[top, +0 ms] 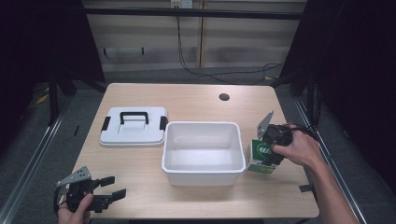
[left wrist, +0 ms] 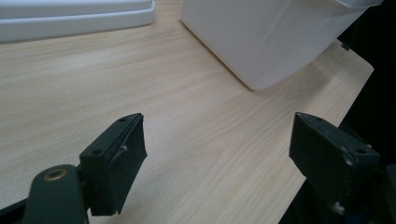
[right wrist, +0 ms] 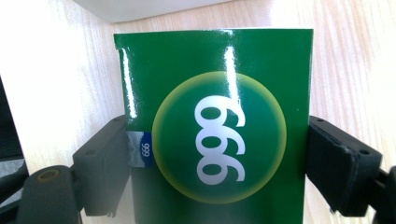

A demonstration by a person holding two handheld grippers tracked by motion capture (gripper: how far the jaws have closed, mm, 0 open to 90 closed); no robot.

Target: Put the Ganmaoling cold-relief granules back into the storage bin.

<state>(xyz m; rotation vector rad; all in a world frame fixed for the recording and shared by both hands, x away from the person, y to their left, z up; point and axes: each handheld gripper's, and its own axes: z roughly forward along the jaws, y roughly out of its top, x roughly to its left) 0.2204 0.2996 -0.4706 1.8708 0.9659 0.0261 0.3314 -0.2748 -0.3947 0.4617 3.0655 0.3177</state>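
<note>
Clearly, the thing in hand is a glossy green box [right wrist: 215, 126], with a round, yellow-rimmed emblem and white "999" numerals on its face and a small blue-and-grey "999" label at one edge. In my right gripper view it stands between the two black jaws, each pressed against a side of it, so my right gripper [right wrist: 217, 161] is pinching the box. Light streaks glare off its top half.

From the high view, I see the same box [top: 261, 151] at the right of the frame, just beside the right wall of the white bin [top: 203, 173] and resting on the wooden table [top: 187, 98], with my right gripper [top: 273, 147] over it and a white lower panel that the close view does not reveal. That view also gives me the white lid [top: 133, 135] with its black handle and latches, lying flat at centre left, just beside the bin's upper left corner.

My left gripper [top: 114, 186] sits at the lower left of the high view, well apart from the box. In the left gripper view, its fingers [left wrist: 114, 163] are spread wide over bare wood, gripping nothing, with the bin's corner [left wrist: 266, 42] at upper right and the lid's edge [left wrist: 74, 21] at upper left.
</note>
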